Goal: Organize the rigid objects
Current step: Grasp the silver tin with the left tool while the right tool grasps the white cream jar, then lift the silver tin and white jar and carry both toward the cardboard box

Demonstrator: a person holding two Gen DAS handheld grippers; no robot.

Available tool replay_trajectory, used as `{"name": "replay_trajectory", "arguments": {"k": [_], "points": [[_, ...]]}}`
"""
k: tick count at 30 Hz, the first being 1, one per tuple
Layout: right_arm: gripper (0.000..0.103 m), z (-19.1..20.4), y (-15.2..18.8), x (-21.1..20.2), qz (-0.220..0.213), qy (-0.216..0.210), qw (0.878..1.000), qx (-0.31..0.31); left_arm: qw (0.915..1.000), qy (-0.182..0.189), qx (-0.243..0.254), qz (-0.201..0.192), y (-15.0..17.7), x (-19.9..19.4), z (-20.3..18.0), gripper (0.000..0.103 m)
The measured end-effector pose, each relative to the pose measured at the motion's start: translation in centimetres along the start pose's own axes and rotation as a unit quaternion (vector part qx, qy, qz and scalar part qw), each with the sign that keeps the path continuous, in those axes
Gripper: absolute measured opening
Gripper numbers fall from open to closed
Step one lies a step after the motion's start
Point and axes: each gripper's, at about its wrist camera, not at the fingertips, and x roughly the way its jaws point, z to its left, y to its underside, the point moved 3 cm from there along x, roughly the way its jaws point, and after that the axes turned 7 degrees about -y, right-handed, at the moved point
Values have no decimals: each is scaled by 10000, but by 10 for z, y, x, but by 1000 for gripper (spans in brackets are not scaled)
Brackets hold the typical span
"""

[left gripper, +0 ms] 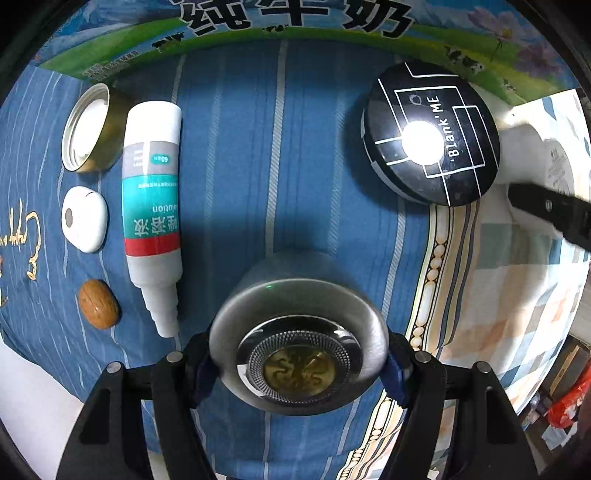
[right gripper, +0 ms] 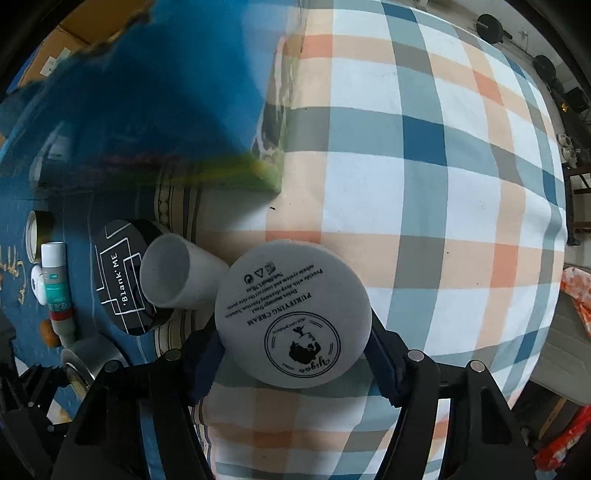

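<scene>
My left fingers (left gripper: 298, 363) are squeezing a round silver metal jar (left gripper: 299, 347). It looks smooth and shiny, with a gold middle and a ring of tiny dots on top. The blue pads press on both of its sides. It sits on the blue striped cloth (left gripper: 236, 166) on the bed, near the cloth's edge closest to me.

Along the left edge of that cloth there is a row of small things. A gold tin lid (left gripper: 90, 127) lies tipped on its side. Just beside it lies a white plastic bottle (left gripper: 153, 206) with a green and red label and a pointy tip. A small white rounded case (left gripper: 84, 218) is next to the bottle, and a brown wooden oval thing (left gripper: 99, 303) lies below that.

A flat round black box (left gripper: 432, 133) with white lines lies near the right edge of the blue cloth. A big printed carton (left gripper: 295, 29) stands along the far edge.

My right fingers (right gripper: 293, 356) are squeezing a flat round white cream jar (right gripper: 293, 314) with black writing on it. It rests on the soft checked blanket (right gripper: 424, 166). A white cup (right gripper: 177, 275) lies on its side, touching the jar and overlapping the black box.
</scene>
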Motion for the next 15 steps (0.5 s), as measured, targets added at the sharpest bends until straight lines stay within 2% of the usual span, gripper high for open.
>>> {"name": "replay_trajectory", "arguments": {"k": [4, 9, 15], "points": [[70, 1, 12, 3, 172, 46, 9998, 68, 10000, 16, -8, -30, 6, 2, 9, 69], [70, -3, 55, 8, 528, 103, 9985, 124, 9999, 15, 33, -139, 15, 3, 11, 69], [71, -4, 111, 20, 747, -154, 9965, 333, 9998, 192, -49, -53, 16, 16, 19, 72]]}}
